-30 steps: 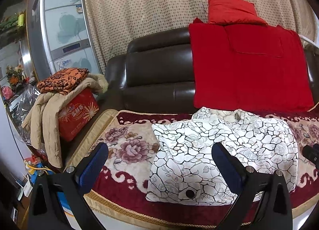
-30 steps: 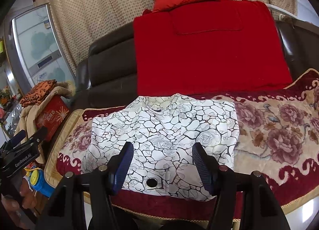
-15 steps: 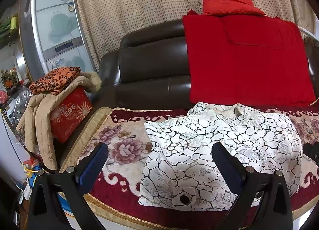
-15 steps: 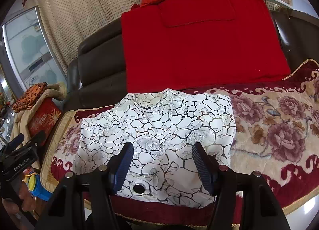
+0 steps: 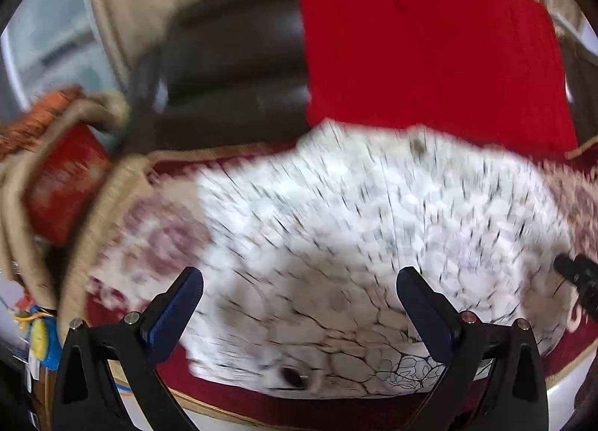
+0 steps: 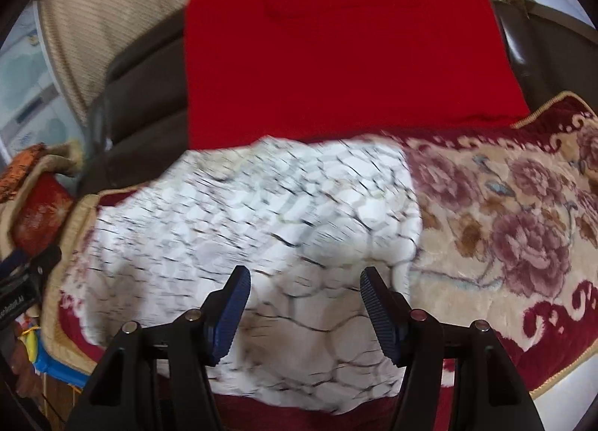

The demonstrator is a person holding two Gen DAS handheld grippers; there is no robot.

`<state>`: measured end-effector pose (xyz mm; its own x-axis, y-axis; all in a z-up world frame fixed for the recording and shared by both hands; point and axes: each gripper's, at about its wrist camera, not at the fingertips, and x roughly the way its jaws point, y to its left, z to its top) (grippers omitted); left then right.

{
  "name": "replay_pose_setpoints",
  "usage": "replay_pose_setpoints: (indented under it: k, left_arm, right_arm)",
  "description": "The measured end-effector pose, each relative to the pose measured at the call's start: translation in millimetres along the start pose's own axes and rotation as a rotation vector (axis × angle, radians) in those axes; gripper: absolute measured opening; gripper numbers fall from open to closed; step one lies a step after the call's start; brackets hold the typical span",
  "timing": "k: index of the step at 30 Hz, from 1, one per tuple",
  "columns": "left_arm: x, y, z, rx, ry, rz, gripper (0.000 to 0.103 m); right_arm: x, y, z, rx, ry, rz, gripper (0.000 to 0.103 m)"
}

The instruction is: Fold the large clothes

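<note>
A white garment (image 5: 336,229) with a black crackle pattern lies spread on the floral sofa cover (image 5: 157,236); motion blurs both views. My left gripper (image 5: 299,281) hangs open just above the garment's near left part, nothing between its blue pads. My right gripper (image 6: 304,278) is open over the garment (image 6: 261,214) near its front right edge, with only cloth below. The right gripper's black tip (image 5: 577,278) shows at the right edge of the left wrist view. The left gripper's body (image 6: 22,281) shows at the left edge of the right wrist view.
A red blanket (image 6: 336,50) drapes the dark leather sofa back (image 5: 231,57). At the sofa's left end sit a red box (image 5: 63,177) with a tan coat and an orange cloth on it. The floral cover (image 6: 504,229) stretches right of the garment. A curtain hangs behind.
Both grippers have dropped toward the garment and tilted further down; the cloth now fills much more of each view. Jaw openings look unchanged. The garment has not moved.
</note>
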<state>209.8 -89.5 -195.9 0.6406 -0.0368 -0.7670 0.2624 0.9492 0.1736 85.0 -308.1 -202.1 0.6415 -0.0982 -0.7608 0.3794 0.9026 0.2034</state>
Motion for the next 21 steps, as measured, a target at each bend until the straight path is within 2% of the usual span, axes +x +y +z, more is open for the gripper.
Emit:
replay_pose_setpoints:
  k: [4, 6, 10, 13, 21]
  left_arm:
    - [60, -18, -15, 0.040, 0.164, -0.009, 0.103]
    - [72, -18, -21, 0.026, 0.200, -0.027, 0.103]
    - [54, -11, -14, 0.013, 0.151, -0.020, 0.103]
    - [33, -7, -9, 0.013, 0.098, 0.001, 0.103]
    - [-11, -10, -8, 0.016, 0.022, -0.025, 0.103]
  right_arm:
    - [27, -8, -6, -0.014, 0.074, -0.076, 0.065]
    - [41, -11, -10, -0.022, 0.124, -0.094, 0.065]
    - [34, -9, -7, -0.027, 0.097, -0.105, 0.065]
    - [11, 0, 0, -0.055, 0.012, -0.107, 0.065]
    - [-42, 35, 9, -0.167, -0.146, -0.147, 0.065]
